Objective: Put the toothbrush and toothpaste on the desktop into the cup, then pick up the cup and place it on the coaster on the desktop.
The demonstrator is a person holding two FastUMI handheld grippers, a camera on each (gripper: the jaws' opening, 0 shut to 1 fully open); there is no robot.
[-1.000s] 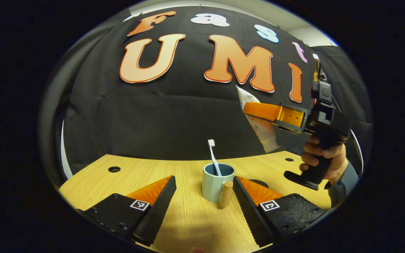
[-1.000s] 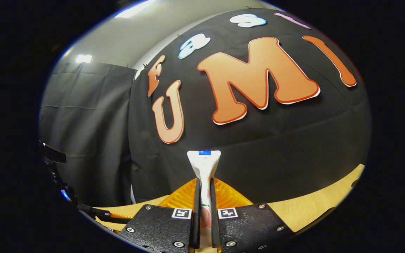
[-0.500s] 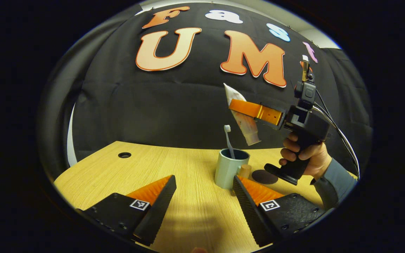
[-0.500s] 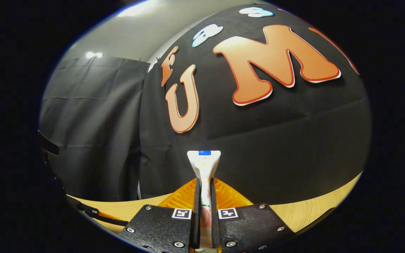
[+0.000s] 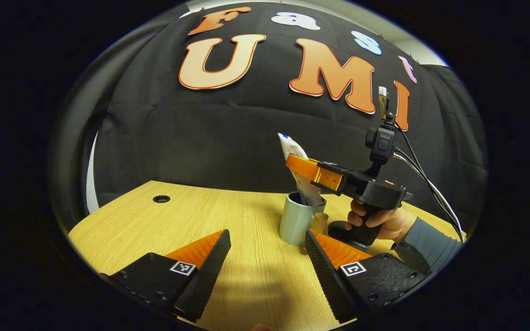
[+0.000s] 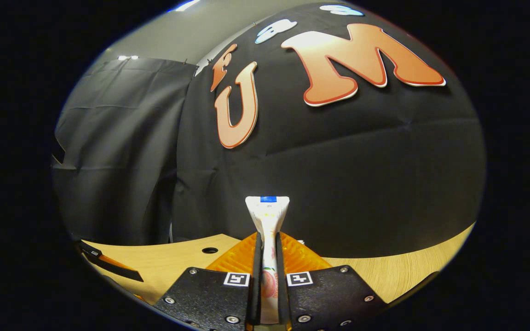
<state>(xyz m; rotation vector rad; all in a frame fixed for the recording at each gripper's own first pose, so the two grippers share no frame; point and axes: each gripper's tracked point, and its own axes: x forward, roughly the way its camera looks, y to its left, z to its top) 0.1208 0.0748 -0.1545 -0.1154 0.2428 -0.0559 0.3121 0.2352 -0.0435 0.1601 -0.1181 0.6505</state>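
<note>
Two grippers were at work over the wooden desk [image 5: 154, 225]. In the left gripper view, the left gripper [image 5: 267, 262] hovered low with its fingers spread wide and empty, just short of the cup [image 5: 296, 223]. The right gripper [image 5: 295, 162], held in a hand [image 5: 377, 223], clamped the toothpaste [image 5: 295, 154] upright, its lower end dipping inside the cup. In the right gripper view, both fingers pressed the toothpaste [image 6: 267, 216] between them.

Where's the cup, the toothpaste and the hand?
cup [image 5: 295, 224]: left gripper view, on its outer wall.
toothpaste [image 6: 267, 213]: right gripper view, on the flat end above the jaws.
hand [image 5: 381, 220]: left gripper view, on the knuckles.
</note>
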